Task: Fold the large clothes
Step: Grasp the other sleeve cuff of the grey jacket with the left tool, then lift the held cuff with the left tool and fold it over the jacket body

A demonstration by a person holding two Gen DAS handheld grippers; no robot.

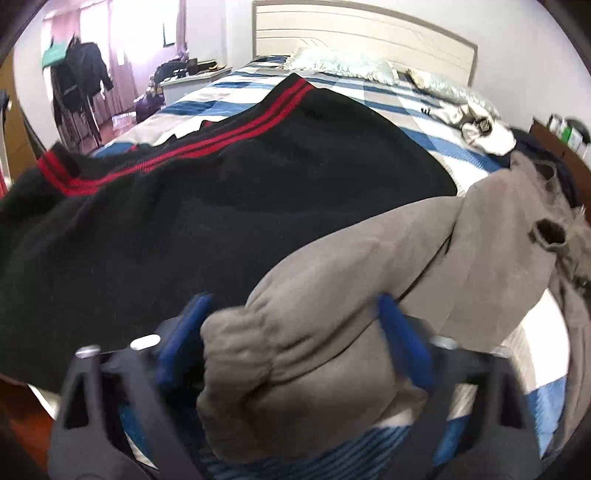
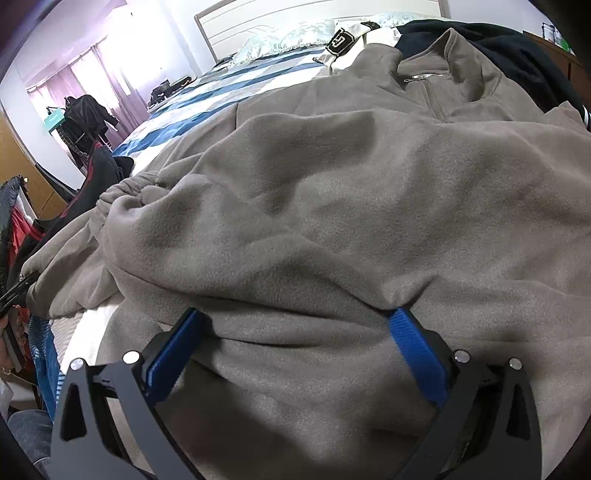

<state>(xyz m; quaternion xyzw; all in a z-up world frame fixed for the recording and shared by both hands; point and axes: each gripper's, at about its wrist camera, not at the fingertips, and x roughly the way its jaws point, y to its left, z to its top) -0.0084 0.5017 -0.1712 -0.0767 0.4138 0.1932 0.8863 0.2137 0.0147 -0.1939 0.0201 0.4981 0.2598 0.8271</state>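
A grey fleece jacket [image 2: 332, 184] with a zip collar [image 2: 424, 79] lies spread on the bed. My right gripper [image 2: 297, 313] stands open, its blue pads [image 2: 417, 354] pushed down onto the jacket's body, with fabric bulging between the wide-apart fingers. In the left wrist view the jacket's sleeve [image 1: 369, 240] runs across to its gathered cuff [image 1: 266, 350]. The cuff lies between the blue pads [image 1: 402, 343] of my left gripper [image 1: 291, 301] and fills the gap between the half-spread jaws. Beside the sleeve lies a black garment with red stripes [image 1: 221, 203].
The bed carries a blue and white checked cover [image 1: 388, 96], pillows [image 1: 340, 61] and a white headboard [image 1: 351, 29]. A white and black garment [image 1: 480, 125] is heaped beyond the jacket. A rack of dark clothes [image 1: 81, 81] stands by the window, left of the bed.
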